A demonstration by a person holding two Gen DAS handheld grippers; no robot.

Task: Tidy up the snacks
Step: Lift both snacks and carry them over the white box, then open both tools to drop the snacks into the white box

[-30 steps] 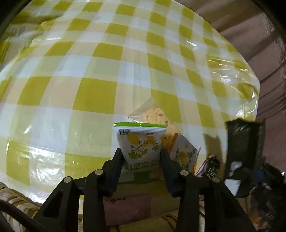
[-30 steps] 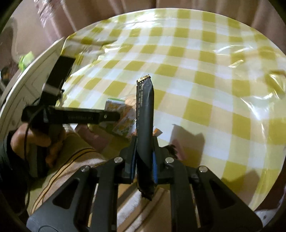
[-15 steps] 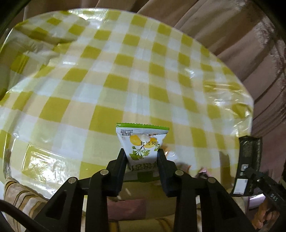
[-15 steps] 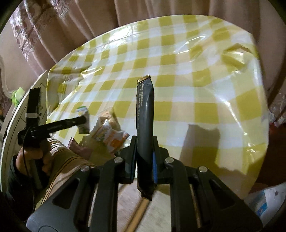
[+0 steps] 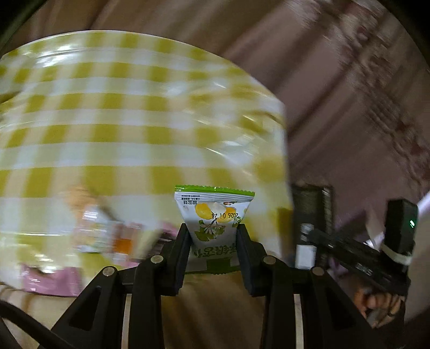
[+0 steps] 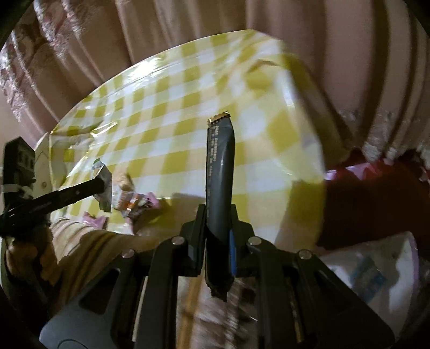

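Left wrist view: the left gripper point(image 5: 213, 236) is pinching a white and green snack packet point(image 5: 213, 214) by its lower half, the packet standing upright between the fingers, lifted off the checked tablecloth point(image 5: 107, 120).
Right wrist view: the right gripper point(image 6: 219, 222) is clamping a dark snack bar point(image 6: 219, 171) around its lower middle, the bar standing on end above the table.
Loose snacks: an orange and white packet point(image 6: 129, 200) and a pink one point(image 6: 94, 220) are lying near the table's front edge, just beside the left gripper; both are blurred.
Slip risk: the dark bar is sticking out well above and below the fingers, so I judge a quick swing could be twisting it in the grip.
Crush risk: the packet is looking soft and air-filled; a harder squeeze could be bursting it.
Knock risk: the loose packets are sitting close to the front edge, so a low pass could be sweeping them off.
Edges: the cloth's right edge point(image 6: 309, 134) is dropping away steeply, with a curtain point(image 6: 188, 21) behind the table.
Open room: the middle of the cloth is showing nothing on it, well apart from the loose packets.
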